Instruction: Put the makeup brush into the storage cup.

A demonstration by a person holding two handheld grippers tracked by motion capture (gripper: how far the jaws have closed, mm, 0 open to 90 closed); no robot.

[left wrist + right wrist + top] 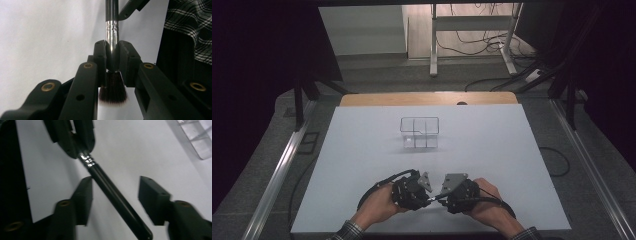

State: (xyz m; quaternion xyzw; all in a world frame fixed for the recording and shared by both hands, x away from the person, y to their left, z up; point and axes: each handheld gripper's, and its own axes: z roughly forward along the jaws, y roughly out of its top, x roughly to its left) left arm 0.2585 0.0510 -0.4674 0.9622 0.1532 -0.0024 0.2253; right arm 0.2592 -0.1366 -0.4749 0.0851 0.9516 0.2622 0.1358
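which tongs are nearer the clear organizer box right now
Neither by much, the right slightly. The left tongs and right tongs meet low over the near table edge, sharing a makeup brush; the clear organizer box sits well beyond both, mid-table.

Both grippers, left gripper [424, 196] and right gripper [439, 196], are black with brass-ringed screw holes, grey three-cornered plates and black cables; plaid sleeves [346, 231] show at the bottom edge.

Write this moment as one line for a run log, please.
left gripper: shut on makeup brush | right gripper: open around brush handle, not gripping | clear organizer: beyond, untouched
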